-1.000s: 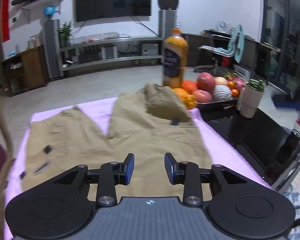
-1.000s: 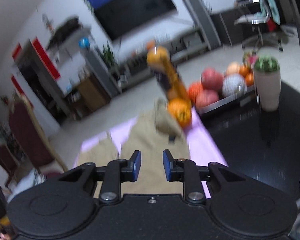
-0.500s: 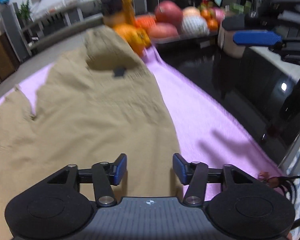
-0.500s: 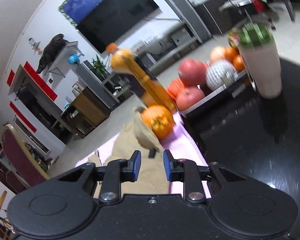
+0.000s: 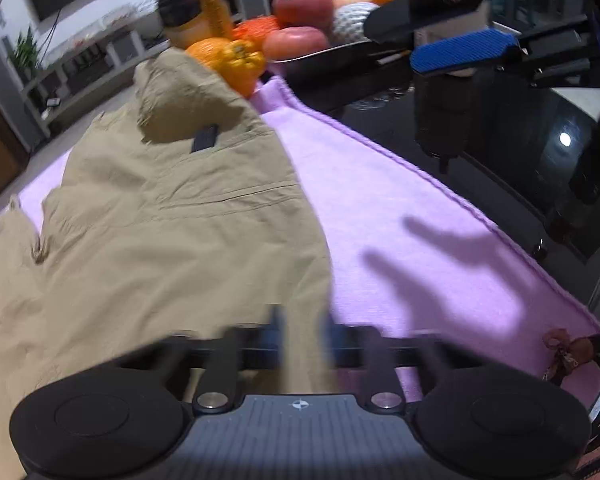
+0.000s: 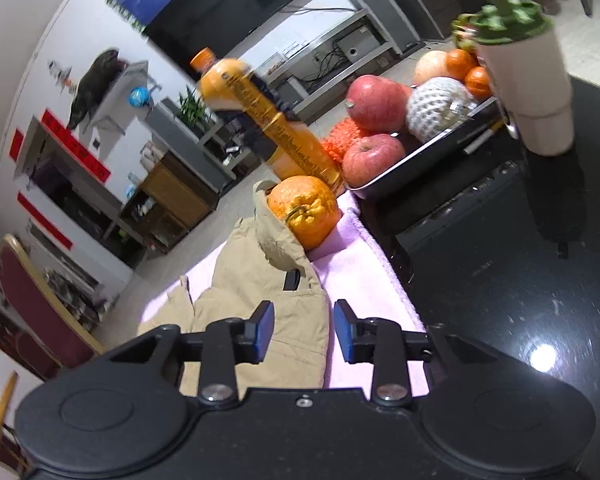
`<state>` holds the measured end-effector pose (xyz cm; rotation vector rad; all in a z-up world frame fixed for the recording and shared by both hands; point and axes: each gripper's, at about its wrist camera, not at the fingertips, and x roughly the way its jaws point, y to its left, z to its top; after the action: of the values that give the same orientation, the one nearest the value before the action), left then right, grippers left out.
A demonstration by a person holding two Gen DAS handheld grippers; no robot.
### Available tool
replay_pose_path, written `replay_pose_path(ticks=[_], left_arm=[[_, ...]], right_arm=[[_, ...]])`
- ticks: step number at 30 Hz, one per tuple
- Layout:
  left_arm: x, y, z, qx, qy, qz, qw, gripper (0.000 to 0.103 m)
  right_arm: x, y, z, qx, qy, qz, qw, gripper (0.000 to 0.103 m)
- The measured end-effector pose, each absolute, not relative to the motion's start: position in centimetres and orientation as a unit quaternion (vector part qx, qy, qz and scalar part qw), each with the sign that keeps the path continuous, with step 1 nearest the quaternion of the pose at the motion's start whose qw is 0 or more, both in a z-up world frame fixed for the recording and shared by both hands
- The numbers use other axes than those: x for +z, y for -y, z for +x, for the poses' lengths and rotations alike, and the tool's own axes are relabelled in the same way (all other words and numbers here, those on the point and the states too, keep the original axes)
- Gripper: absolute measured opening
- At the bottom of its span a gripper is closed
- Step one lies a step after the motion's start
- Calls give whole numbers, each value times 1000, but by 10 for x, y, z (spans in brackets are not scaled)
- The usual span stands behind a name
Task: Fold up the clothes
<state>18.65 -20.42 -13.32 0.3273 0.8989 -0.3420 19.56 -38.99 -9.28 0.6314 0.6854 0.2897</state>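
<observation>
Khaki trousers (image 5: 160, 220) lie spread on a lilac towel (image 5: 420, 220), their far end bunched against an orange. My left gripper (image 5: 302, 332) sits low at the near right edge of the trousers; its fingers are blurred and close together, with the cloth edge between them. In the right wrist view the same trousers (image 6: 260, 292) lie below my right gripper (image 6: 300, 332), which stands open above their right edge with nothing held. One blue pad of the right gripper's fingers (image 5: 460, 54) shows high on the right in the left wrist view.
An orange (image 6: 304, 212) and an orange drink bottle (image 6: 260, 120) stand at the far end of the trousers. A metal fruit tray (image 6: 428, 152) and a beige cup (image 6: 532, 80) sit on the black table (image 6: 520, 280). Dark cords (image 5: 580, 352) lie at the towel's near right corner.
The left gripper has dropped to the trousers' right edge and its fingers have closed in on the cloth. The right gripper has moved lower, nearer the trousers, and stays open.
</observation>
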Motion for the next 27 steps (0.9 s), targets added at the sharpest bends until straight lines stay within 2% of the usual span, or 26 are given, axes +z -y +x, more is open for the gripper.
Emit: replay_pose_path(ticks=[9,13,18,22,23,25,27], left_arm=[[-67,149,180,-180,-390,61,901,4],[-52,122,179,-183,-386,29,904,4],[-35,83,176,-183,-380,-17,906,4],[-34,56,173,-180,-381,-52,905,4],[-34,50,173,-179,-382,-61,905,4],[-34,36,171,-178,-382,-78,903,4],[-34,23,171,-177,-383,-97,901,4]], right_arm=[[-72,333,270,148,-364,207,896,32],[-87,308,328,136,-403,215,879,32],[-104,283,369,152,-427,284,845,34],[-89,253,388,131,-418,280,854,34],[-83,245,392,110,-415,264,864,31],[-70,222,395,85,-399,222,885,4],[-55,191,390,78,-374,167,909,2]])
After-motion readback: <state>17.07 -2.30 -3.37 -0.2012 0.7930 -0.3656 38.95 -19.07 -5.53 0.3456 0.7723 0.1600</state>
